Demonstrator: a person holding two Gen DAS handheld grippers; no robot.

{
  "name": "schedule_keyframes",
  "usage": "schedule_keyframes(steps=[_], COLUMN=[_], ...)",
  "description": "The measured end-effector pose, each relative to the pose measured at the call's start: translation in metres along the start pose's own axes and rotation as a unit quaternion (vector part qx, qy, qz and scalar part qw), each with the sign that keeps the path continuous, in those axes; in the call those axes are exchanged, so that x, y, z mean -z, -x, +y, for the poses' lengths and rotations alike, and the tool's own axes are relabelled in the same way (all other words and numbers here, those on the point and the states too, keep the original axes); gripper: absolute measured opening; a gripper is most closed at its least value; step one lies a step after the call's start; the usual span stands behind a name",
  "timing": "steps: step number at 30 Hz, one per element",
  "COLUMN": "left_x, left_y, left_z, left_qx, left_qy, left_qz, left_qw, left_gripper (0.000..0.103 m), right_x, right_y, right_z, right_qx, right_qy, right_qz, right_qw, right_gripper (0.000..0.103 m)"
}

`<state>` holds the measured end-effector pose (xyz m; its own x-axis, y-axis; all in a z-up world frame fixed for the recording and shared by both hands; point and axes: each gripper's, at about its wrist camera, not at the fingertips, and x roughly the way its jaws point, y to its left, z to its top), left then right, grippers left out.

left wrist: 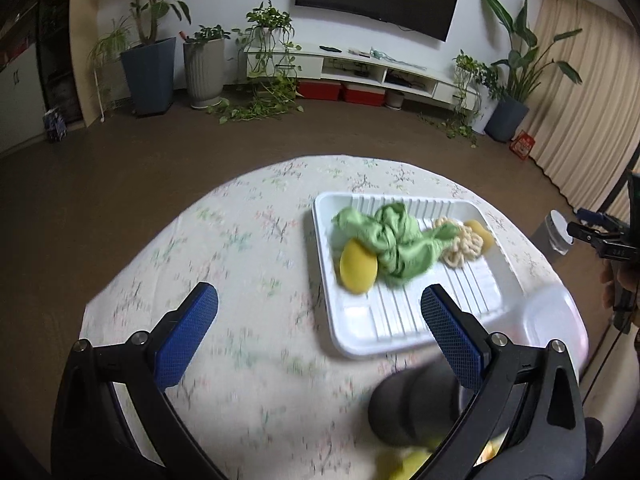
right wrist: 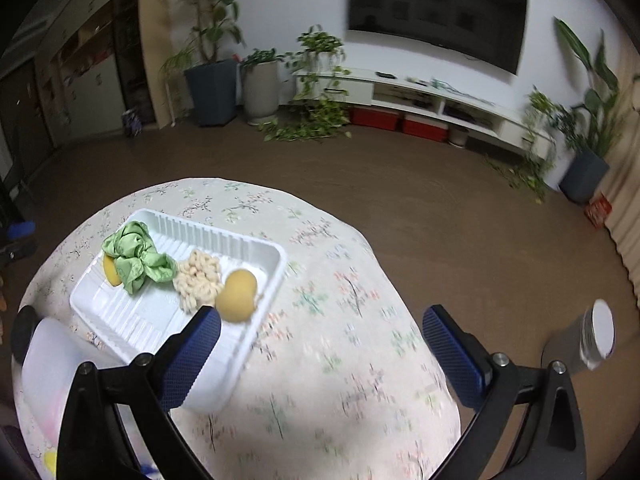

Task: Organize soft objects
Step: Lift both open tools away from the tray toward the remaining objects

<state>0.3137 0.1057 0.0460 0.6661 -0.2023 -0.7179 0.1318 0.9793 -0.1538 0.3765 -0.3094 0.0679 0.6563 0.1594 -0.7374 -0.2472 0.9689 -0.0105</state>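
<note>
Living-room counter (left wrist: 248,216): tray (left wrist: 360,340) already holds cloth (left wrist: 394,240), sponges, a loofah. Both my claws — left (left wrist: 320,316), right (right wrist: 322,340) — hang spread, empty. Next I'd guess: grab the dark roll (left wrist: 412,404).

Glossy white ribbed plastic tray (left wrist: 404,316); crumpled green cloth (left wrist: 394,240) with a slight sheen; matt yellow sponge (left wrist: 357,267); floral cloth over the bench (left wrist: 240,260).

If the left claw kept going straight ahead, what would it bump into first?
Probably the near edge of the white tray, then the yellow sponge. The left claw is open, and depth is hard to judge here.
</note>
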Motion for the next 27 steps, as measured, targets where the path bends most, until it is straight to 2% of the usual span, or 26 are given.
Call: schedule_keyframes(steps=[13,23,27], left_x=[0.079,0.151,0.178], left_y=[0.054,0.075,0.078], left_z=[-0.005,-0.025,-0.036], left_qx=[0.0,0.021,0.043], left_qy=[0.015,0.028,0.04], left_qz=[-0.012,-0.003,0.005], left_qw=[0.9998,0.9994,0.9983], left_gripper=[0.103,0.103,0.103], right_x=[0.091,0.168,0.193], right_y=[0.056,0.078,0.086], right_z=[-0.012,0.016,0.038], right_qx=[-0.019,-0.04,-0.058], right_qy=[-0.078,-0.107,-0.109], right_qz=[-0.005,0.015,0.02], right_qw=[0.997,0.993,0.992], right_gripper=[0.103,0.103,0.103])
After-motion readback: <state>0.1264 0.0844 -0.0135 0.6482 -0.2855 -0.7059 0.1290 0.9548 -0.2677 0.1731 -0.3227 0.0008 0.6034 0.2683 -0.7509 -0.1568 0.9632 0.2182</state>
